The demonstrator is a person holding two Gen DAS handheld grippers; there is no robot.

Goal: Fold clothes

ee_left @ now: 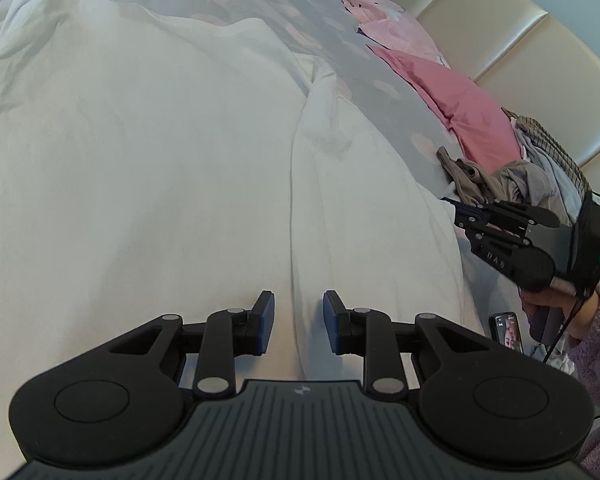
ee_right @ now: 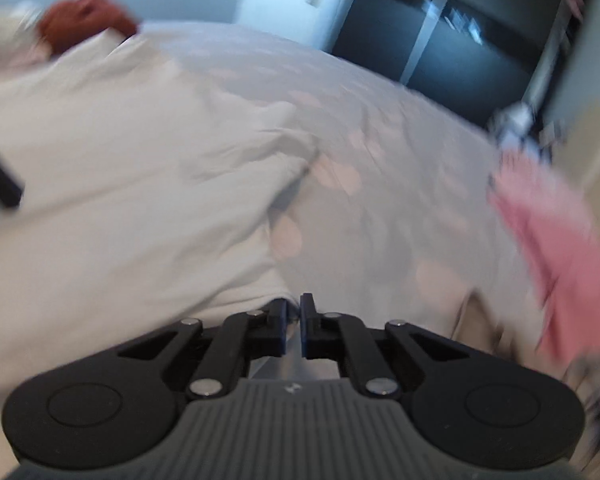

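Observation:
A large white garment (ee_left: 160, 168) lies spread on the bed, with a long crease running up its middle. My left gripper (ee_left: 299, 322) is open just above it, jaws either side of the crease, holding nothing. My right gripper (ee_left: 460, 216) shows at the right edge of the garment in the left wrist view. In the blurred right wrist view, the right gripper (ee_right: 294, 322) is nearly closed at the white garment's (ee_right: 120, 184) edge, with a thin strip of pale fabric between the pads.
The bed has a grey sheet with pink spots (ee_left: 332, 36). Pink pillows (ee_left: 468, 108) and a pile of grey and striped clothes (ee_left: 540, 176) lie by the cream headboard (ee_left: 520, 48). A phone (ee_left: 510, 332) lies at the right. A reddish item (ee_right: 84, 20) lies far left.

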